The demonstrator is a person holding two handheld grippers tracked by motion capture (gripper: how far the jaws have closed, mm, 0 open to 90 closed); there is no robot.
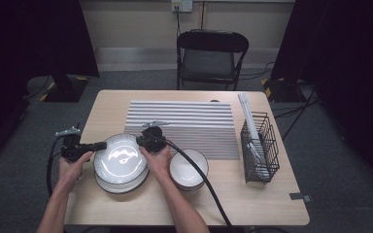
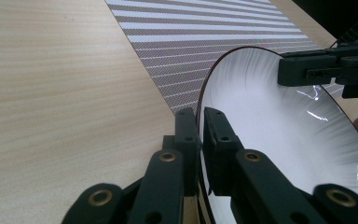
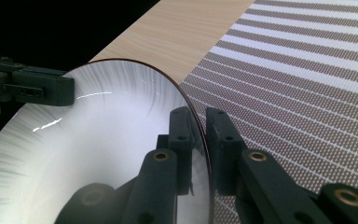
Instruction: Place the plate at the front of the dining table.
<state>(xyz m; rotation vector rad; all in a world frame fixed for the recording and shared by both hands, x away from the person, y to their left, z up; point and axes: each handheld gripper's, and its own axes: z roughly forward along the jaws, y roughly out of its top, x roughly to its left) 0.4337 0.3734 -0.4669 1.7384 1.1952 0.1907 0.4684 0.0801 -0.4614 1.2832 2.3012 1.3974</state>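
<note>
A white plate (image 1: 120,158) with a dark rim is held just above a second plate (image 1: 121,185) near the table's front left. My left gripper (image 1: 98,145) is shut on the top plate's left rim. My right gripper (image 1: 142,140) is shut on its right rim. In the left gripper view my left gripper (image 2: 200,126) pinches the plate (image 2: 279,126) edge, with the other gripper's jaws across the rim. In the right gripper view my right gripper (image 3: 199,126) clamps the plate (image 3: 98,135) edge, and the other gripper grips the far rim.
A white bowl (image 1: 188,168) sits right of the plates, close to my right forearm. A striped placemat (image 1: 189,126) lies behind them. A black wire rack (image 1: 259,145) with white utensils stands at the right. A folding chair (image 1: 211,58) stands beyond the table.
</note>
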